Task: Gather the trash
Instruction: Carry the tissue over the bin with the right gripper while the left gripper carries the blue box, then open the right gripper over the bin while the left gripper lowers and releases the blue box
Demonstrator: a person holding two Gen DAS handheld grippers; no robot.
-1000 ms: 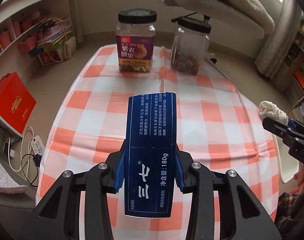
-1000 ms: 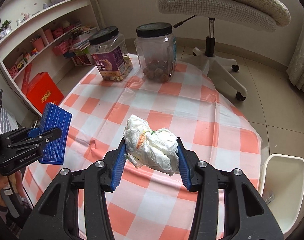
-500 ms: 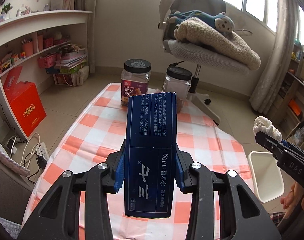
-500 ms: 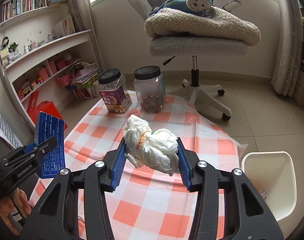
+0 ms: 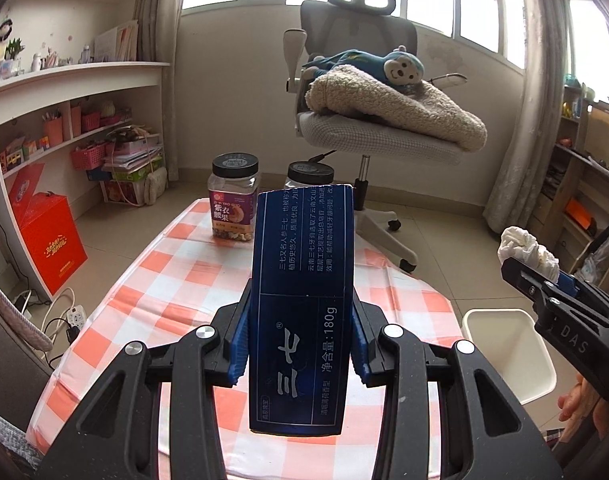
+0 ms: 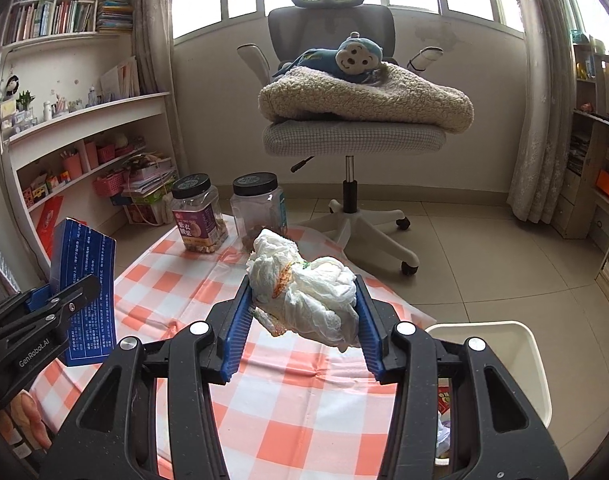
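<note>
My left gripper (image 5: 300, 336) is shut on a dark blue toothpaste box (image 5: 304, 304), held upright above the checked table; the box also shows in the right wrist view (image 6: 86, 292). My right gripper (image 6: 302, 320) is shut on a crumpled white tissue wad (image 6: 304, 286), held above the table's right part; the wad also shows in the left wrist view (image 5: 526, 250). A white trash bin (image 6: 524, 364) stands on the floor right of the table, with some scraps inside; it also shows in the left wrist view (image 5: 508, 352).
An orange-and-white checked tablecloth (image 5: 176, 280) covers the low table. Two black-lidded jars (image 6: 200, 216) (image 6: 260, 208) stand at its far edge. An office chair (image 6: 352, 128) with a blanket and plush monkey stands behind. Shelves (image 5: 76, 120) and a red box (image 5: 50, 236) are on the left.
Both grippers have risen and tilted up with their loads, so the views show more of the room and the bin. Both grips are unchanged.
</note>
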